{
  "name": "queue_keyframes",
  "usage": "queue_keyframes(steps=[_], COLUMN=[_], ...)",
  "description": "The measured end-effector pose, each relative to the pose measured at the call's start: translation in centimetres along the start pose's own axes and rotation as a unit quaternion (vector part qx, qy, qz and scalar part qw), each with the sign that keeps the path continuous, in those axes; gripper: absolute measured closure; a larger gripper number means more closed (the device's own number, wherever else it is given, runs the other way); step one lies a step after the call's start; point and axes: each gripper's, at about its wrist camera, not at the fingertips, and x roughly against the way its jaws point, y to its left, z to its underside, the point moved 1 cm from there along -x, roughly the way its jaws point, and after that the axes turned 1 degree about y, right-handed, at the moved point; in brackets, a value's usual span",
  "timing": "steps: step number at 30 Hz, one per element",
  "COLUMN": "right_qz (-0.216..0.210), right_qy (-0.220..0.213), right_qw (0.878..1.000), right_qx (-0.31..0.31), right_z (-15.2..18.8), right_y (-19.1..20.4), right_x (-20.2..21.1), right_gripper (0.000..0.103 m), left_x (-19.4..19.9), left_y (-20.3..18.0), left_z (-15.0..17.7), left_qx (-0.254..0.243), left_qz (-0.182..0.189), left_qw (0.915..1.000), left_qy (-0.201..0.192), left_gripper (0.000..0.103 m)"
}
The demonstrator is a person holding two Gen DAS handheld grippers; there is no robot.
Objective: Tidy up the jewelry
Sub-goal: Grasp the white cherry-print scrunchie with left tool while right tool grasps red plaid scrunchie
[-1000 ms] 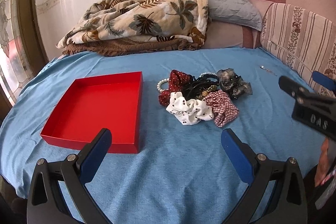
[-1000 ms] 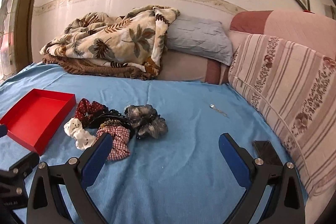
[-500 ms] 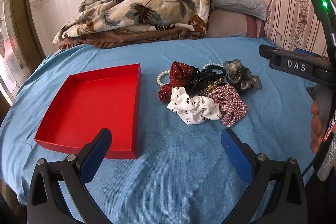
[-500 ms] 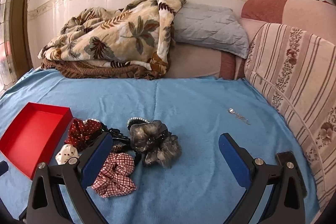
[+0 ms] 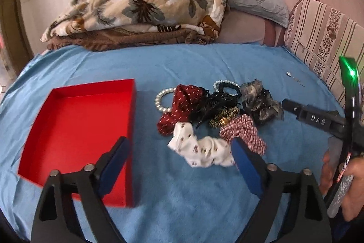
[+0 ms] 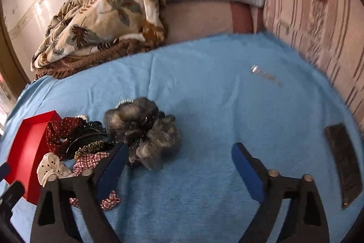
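Nothing has gone into the red box (image 5: pixel 75 129) yet, so by the look of it the sorting is at its very start. The box sits open and bare at the left of the blue bed cover (image 5: pixel 182 208), with its near corner behind the left finger of the left tongs (image 5: pixel 179 156).

Just right of the box, apart from its wall by a strip of cover, lies the heap: a pearl bracelet (image 5: pixel 160 101), a dark red dotted scrunchie (image 5: pixel 182 106), a black clip (image 5: pixel 213 106), a white dotted scrunchie (image 5: pixel 200 149), a checked scrunchie (image 5: pixel 245 131) and a grey scrunchie (image 6: pixel 141 131). All of these are still to be moved.

The left tongs are released, their jaws have just been closing a little, and nothing is between them; the white scrunchie lies just ahead. The right tongs (image 6: pixel 179 156) are also released and have just been narrowing, empty, with the grey scrunchie touching or just beside their left finger.

Farther right, well apart from the heap, a small silvery piece (image 6: pixel 265 75) lies alone. A dark flat object (image 6: pixel 343 158) rests near the striped cushion (image 6: pixel 318 15), which bounds the right side. The middle and near part of the bed offer free room; folded blankets (image 5: pixel 141 6) close the far edge.
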Motion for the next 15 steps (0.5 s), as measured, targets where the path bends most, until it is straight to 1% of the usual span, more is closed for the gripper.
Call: queue_keyframes(steps=[2, 4, 6, 9, 10, 11, 12, 13, 15], right_qz=[-0.018, -0.032, -0.051, -0.083, -0.088, -0.096, -0.106, -0.114, -0.131], right_qy=[0.012, 0.023, 0.038, 0.059, 0.063, 0.065, 0.066, 0.067, 0.065], right_qw=[1.000, 0.999, 0.998, 0.995, 0.994, 0.993, 0.992, 0.991, 0.989], right_qx=[-0.009, -0.013, -0.018, -0.018, -0.014, -0.011, -0.008, -0.005, 0.006], right_z=[-0.1, -0.1, 0.0, 0.5, 0.6, 0.8, 1.0, 1.1, 1.3], right_y=[-0.3, -0.3, -0.1, 0.5, 0.8, 1.1, 1.5, 1.7, 2.5], right_x=[-0.8, -1.6, -2.3, -2.8, -2.8, -2.7, -2.7, -2.6, -2.5], right_gripper=[0.020, 0.023, 0.025, 0.028, 0.029, 0.031, 0.032, 0.033, 0.036], left_x=[-0.8, -1.6, -2.7, -3.6, -3.9, -4.1, -4.5, -4.8, -5.5], left_y=[0.0, 0.2, 0.4, 0.5, 0.3, 0.2, 0.0, 0.0, 0.0], left_z=[-0.6, -1.3, -1.7, -1.6, -1.4, -1.3, -1.2, -1.1, -0.9], left_qx=[0.001, 0.006, 0.013, 0.012, 0.008, 0.003, -0.001, -0.004, -0.004], left_qz=[0.006, 0.001, 0.009, 0.019, 0.017, 0.019, 0.024, 0.026, 0.031], left_qw=[1.0000, 0.9999, 0.9995, 0.9991, 0.9991, 0.9990, 0.9987, 0.9983, 0.9976], left_qy=[0.007, 0.010, 0.026, 0.037, 0.038, 0.040, 0.045, 0.051, 0.062], left_gripper=[0.019, 0.019, 0.019, 0.019, 0.021, 0.024, 0.033, 0.037, 0.049])
